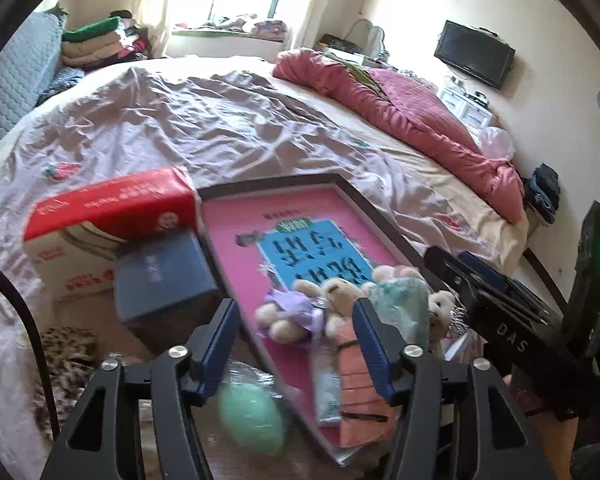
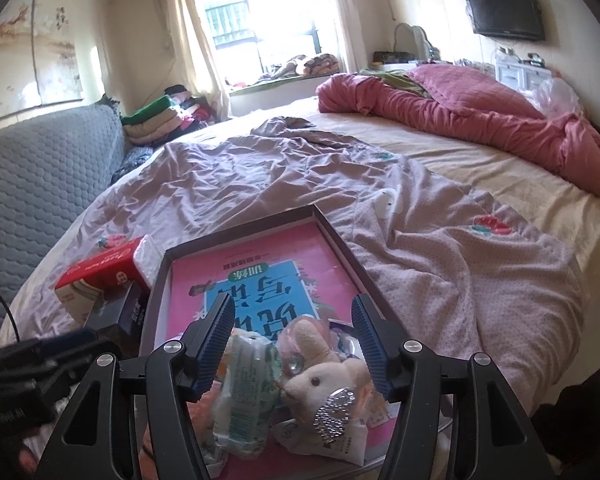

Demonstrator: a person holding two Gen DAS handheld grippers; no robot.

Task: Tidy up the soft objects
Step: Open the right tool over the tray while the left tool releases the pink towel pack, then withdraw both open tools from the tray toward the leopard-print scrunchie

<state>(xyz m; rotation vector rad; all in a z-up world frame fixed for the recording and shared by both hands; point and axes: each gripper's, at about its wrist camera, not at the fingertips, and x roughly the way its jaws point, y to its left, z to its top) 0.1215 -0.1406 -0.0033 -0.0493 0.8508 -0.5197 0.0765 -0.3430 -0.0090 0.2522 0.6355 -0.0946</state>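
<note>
The left gripper (image 1: 296,344) hangs with its jaws apart and nothing between the pads; below it lie a green egg-shaped thing (image 1: 250,420), blurred, and the near-left edge of the tray (image 1: 364,196). The right gripper (image 2: 294,346) also stands apart, straddling a white plush (image 2: 328,380) and a wrapped packet (image 2: 246,392) without pressing on either.

The soft things sit heaped at the tray's near end, on a pink book (image 2: 260,276): a purple plush (image 1: 288,312), a tan bear (image 1: 338,292), the packet, an orange paper piece (image 1: 362,396). The tray's far half holds only the book. Off its left edge stand a red box (image 1: 112,208) and a dark blue box (image 1: 164,276), and a leopard-print cloth (image 1: 66,360) lies on the bed (image 1: 180,120) beyond the near-left corner.

Judging from this, the gathering looks well along: most toys are already in the tray. Left, it seems, are the green thing and perhaps the leopard cloth, plus tidying the pile.
</note>
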